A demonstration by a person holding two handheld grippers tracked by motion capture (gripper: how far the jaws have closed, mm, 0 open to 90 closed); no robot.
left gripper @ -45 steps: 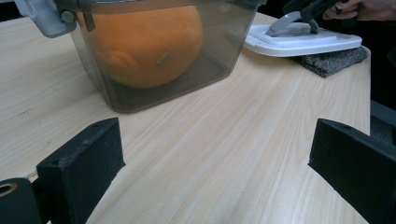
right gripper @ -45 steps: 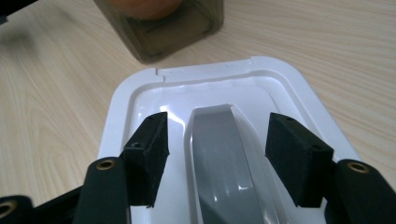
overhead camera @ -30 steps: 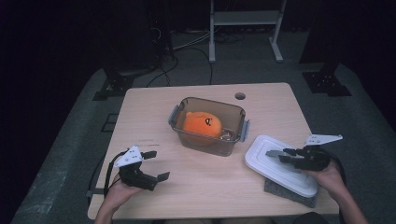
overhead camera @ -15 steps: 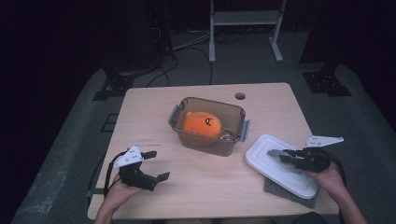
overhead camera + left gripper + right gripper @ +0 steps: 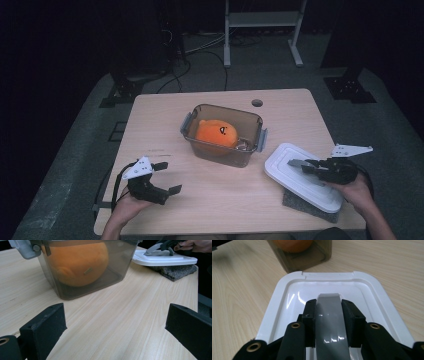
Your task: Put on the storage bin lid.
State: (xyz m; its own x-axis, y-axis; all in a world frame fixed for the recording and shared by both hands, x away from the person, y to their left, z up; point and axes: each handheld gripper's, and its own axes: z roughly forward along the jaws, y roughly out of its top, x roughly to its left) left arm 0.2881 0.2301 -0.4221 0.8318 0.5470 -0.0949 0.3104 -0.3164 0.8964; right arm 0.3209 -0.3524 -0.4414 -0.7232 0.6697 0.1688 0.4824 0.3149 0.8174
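My left gripper hovered low over the near tabletop with its jaws spread wide, holding nothing. My right gripper had its jaws clamped on the grey handle of the white lid, which lay on a grey pad at the right. Beyond, mid-table, stood the clear brown box with the orange plush toy inside.
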